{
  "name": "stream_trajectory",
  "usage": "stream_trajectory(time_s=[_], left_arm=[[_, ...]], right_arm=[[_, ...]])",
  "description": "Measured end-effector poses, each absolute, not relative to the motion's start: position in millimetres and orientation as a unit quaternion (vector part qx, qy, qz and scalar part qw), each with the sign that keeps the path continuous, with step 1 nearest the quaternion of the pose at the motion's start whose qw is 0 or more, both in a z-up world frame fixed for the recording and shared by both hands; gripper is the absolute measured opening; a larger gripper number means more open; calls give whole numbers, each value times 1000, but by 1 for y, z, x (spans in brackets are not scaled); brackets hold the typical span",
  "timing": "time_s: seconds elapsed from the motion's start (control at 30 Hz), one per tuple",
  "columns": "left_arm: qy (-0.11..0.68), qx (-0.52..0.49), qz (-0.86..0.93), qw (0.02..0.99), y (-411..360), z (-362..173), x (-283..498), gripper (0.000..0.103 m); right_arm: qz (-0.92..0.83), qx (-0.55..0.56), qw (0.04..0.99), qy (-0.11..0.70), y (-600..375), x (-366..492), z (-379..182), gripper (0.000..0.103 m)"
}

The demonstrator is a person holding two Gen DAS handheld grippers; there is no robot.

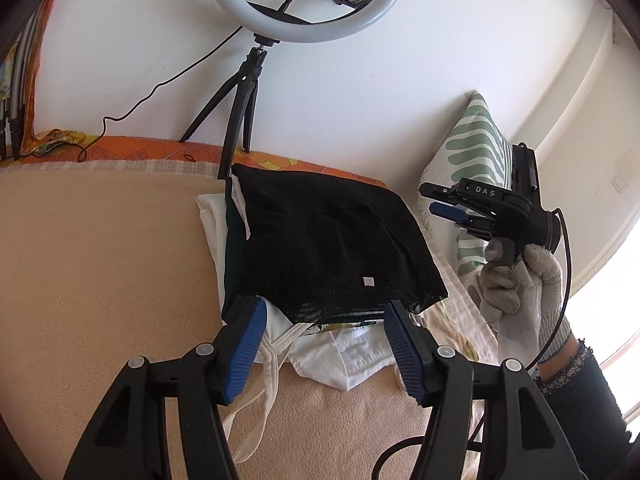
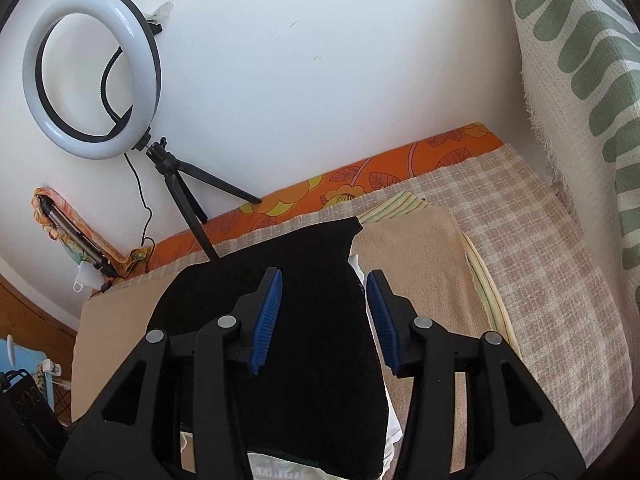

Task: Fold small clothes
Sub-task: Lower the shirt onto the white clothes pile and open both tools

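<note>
Both tongs stand spread, pinching nothing: the left tongs (image 1: 326, 344) straddle the folded black garment's (image 1: 328, 240) near hem, centre frame; the right tongs (image 2: 324, 320) hover above it.

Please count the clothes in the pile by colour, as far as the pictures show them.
Black: 1, the black garment on top.
Dark green: 1, a dark green edge beneath it.
White: at least 2, white pieces underneath; layers partly hidden.
Total: at least 4.

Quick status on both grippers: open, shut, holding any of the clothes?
Left gripper: open, empty, jaws astride the near edge of the black garment.
Right gripper: open, holding nothing, above the black garment.
</note>
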State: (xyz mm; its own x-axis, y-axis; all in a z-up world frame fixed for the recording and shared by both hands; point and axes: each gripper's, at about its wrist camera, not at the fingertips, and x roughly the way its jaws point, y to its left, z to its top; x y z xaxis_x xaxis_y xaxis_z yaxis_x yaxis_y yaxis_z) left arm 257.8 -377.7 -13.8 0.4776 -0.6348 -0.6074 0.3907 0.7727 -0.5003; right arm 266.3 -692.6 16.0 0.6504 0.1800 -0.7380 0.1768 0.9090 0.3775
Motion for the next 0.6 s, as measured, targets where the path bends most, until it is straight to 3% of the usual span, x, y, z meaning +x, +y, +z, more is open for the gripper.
stream_trajectory(time_s=[0.43, 0.6], left_arm=[[396, -104, -298, 862, -371, 11, 221, 64], [387, -85, -297, 868, -367, 21, 208, 75]], right_arm=[[-10, 194, 894, 405, -670, 215, 46, 47], [-6, 174, 903, 393, -648, 194, 67, 47]])
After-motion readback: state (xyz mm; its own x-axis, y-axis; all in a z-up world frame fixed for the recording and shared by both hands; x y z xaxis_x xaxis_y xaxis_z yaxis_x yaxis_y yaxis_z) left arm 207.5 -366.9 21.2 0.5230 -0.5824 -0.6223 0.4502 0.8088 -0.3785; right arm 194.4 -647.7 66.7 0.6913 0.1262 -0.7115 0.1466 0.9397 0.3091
